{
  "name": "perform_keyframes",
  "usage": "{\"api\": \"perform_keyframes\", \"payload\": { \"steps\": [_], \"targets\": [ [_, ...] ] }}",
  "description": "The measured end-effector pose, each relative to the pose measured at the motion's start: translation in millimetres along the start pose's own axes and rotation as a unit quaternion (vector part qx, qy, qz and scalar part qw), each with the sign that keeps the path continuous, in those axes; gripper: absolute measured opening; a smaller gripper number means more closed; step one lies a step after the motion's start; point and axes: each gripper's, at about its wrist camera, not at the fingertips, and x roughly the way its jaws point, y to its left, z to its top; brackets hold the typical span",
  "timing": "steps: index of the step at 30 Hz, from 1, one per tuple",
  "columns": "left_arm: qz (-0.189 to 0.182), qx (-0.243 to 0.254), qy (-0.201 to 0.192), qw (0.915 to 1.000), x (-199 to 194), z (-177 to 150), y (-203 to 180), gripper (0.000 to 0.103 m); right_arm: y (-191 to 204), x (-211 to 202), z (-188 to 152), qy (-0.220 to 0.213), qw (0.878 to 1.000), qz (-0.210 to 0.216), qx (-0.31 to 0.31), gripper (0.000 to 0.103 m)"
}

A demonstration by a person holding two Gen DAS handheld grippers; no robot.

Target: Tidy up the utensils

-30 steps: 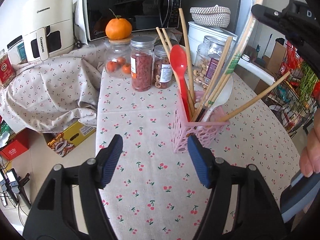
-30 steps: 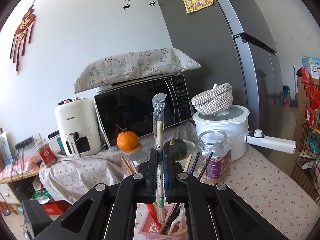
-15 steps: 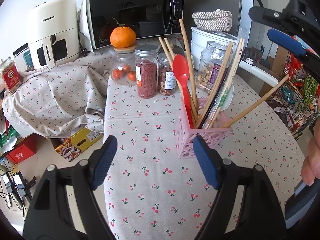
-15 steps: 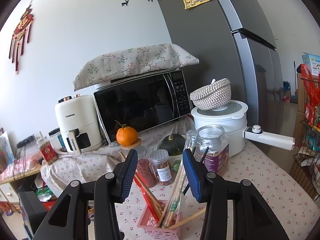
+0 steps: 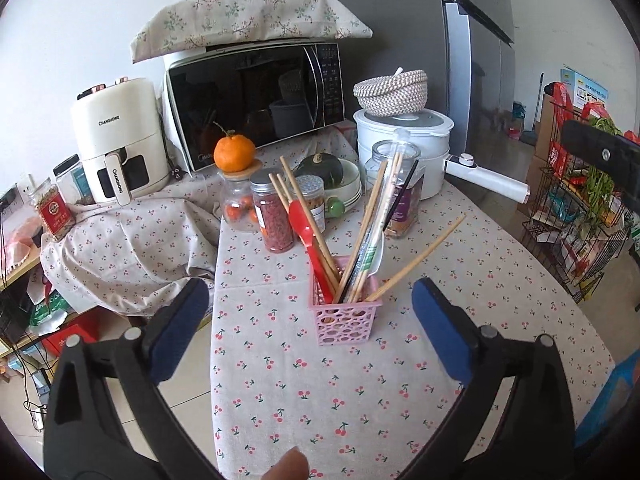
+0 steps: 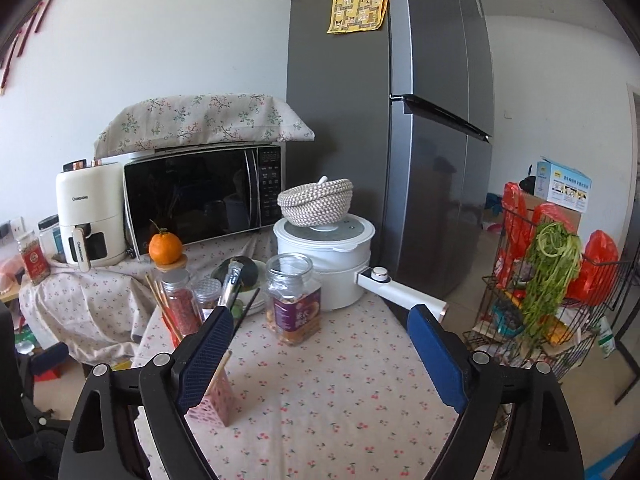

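Note:
A pink perforated basket stands on the cherry-print tablecloth. It holds several wooden chopsticks, a red spoon, a white spoon and a plastic-wrapped pair of chopsticks. My left gripper hangs back above the table in front of the basket. Its jaws are opening, with nothing between the blue pads. My right gripper is to the right of the basket, which its left finger partly hides. Those jaws are opening too, and they are empty. The wrapped chopsticks stick up behind that finger.
Behind the basket stand jars, an orange on a jar, a squash in bowls, a white pot with a woven bowl, a microwave and an air fryer. A fridge and a wire rack stand on the right.
The right gripper opened and let go of the wrapped chopsticks, which now stand in the basket. Both grippers widened and drew back and up from the basket.

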Motion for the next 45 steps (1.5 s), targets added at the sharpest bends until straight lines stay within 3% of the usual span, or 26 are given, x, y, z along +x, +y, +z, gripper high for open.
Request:
{"api": "perform_keyframes", "payload": {
  "steps": [3, 16, 45],
  "targets": [
    [0.005, -0.002, 0.01, 0.9999, -14, 2, -10, 0.102, -14, -16, -3, 0.016, 1.0, -0.011, -0.012, 0.102],
    [0.031, -0.035, 0.025, 0.9986, -63, -24, -29, 0.102, -38, -64, -29, 0.058, 0.998, 0.003, -0.038, 0.103],
    [0.025, -0.033, 0.026, 0.9988, -59, -33, -40, 0.102, -42, -43, -48, 0.092, 0.994, 0.007, -0.056, 0.103]
  ]
}}
